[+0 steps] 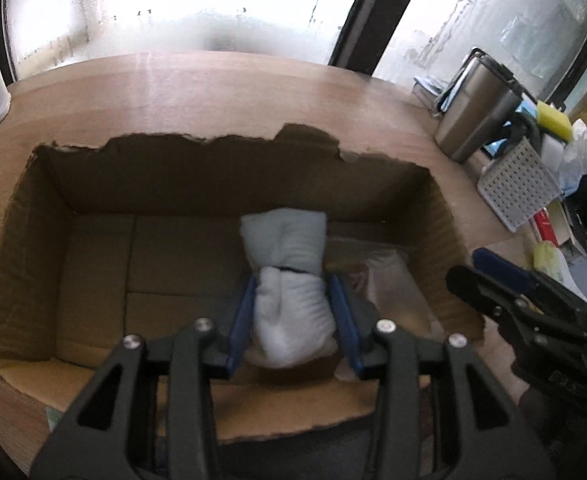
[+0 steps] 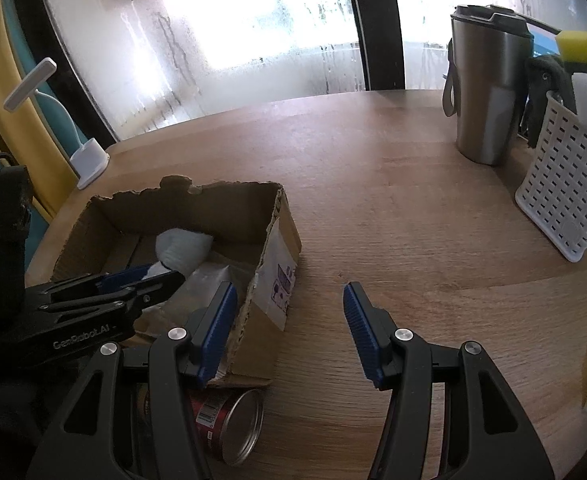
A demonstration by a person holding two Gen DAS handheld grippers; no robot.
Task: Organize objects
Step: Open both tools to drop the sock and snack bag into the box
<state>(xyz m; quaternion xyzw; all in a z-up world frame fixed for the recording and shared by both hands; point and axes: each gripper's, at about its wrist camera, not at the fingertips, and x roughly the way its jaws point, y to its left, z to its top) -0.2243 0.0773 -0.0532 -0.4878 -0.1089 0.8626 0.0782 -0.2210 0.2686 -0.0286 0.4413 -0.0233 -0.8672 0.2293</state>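
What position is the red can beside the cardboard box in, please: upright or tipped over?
Tipped over: the red can lies on its side on the table, its round metal end facing sideways.

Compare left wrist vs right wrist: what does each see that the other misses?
Left wrist only: the rolled socks sit between the left gripper pads, over the clear bag.
Right wrist only: the red can lying on the table beside the box, the white lamp, and the right gripper open and empty.
Both: cardboard box, steel tumbler, white basket.
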